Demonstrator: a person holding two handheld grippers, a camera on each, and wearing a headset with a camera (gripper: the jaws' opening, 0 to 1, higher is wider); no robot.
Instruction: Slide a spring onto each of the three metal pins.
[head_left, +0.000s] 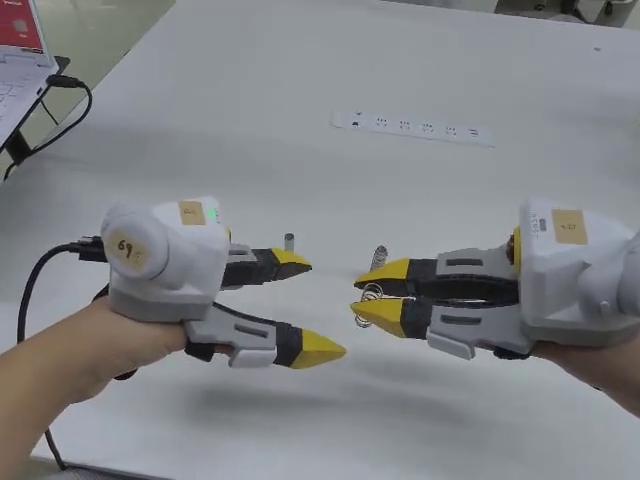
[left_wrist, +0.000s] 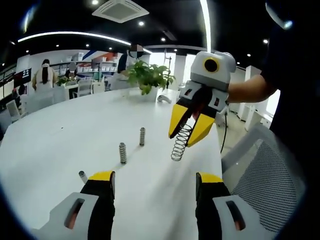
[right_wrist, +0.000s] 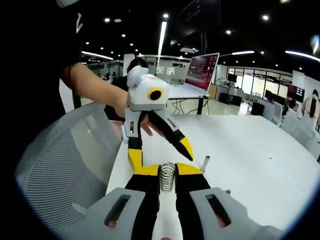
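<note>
The right gripper (head_left: 368, 294) is clamped on a spring (right_wrist: 167, 176), which is held above the table (head_left: 300, 120). The left gripper (head_left: 306, 306) is held facing it, jaws wide apart with nothing between them. On the table, one pin (left_wrist: 122, 153) and a second pin (left_wrist: 142, 136) are sleeved with springs. A bare pin (left_wrist: 82, 176) is seen beside the left gripper's jaw.

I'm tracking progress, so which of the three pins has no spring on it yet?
The near pin, closest to the left hand-held gripper: a smooth bare post. The middle pin and the far pin each wear a coiled spring.
</note>
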